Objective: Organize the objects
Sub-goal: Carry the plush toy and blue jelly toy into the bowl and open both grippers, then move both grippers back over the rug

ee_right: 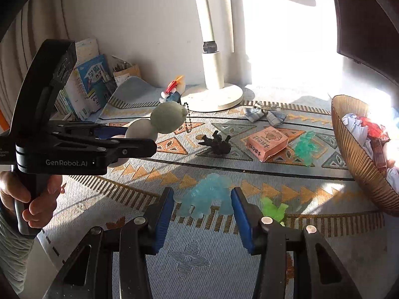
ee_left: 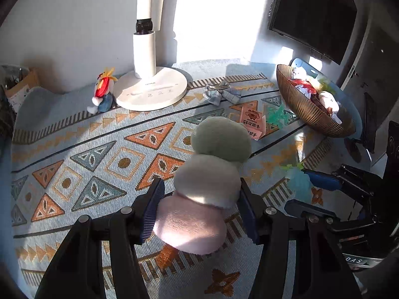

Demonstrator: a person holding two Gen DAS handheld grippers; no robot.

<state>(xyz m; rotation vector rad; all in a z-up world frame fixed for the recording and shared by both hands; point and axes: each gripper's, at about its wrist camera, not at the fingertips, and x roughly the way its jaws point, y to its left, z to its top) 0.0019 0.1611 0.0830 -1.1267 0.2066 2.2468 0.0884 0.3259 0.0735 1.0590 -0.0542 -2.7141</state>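
Plush first, from the left wrist view: the 3-ball plush toy (ee_left: 207,186), green over white over pink, sits between the blue pads of the left tongs (ee_left: 199,206), which stand about half open and closed on its pink and white balls, holding it above the patterned desk (ee_left: 74,149). It looks light, soft and squashy, so a hold across the middle ball should be the surest; the fluff may slip if pinched lightly. These tongs point steeply down, toward the ribbed bowl (ee_left: 299,107) of toys at the far right.

From the right wrist view, the right tongs (ee_right: 202,211) are roughly a third open, with the translucent blue dinosaur (ee_right: 207,194) between the pads; it looks gripped, though contact on both sides is hard to confirm. It seems rubbery, light and bendy, best taken across the body. A hand (ee_right: 32,194) holds the left tongs' handle at the left edge.
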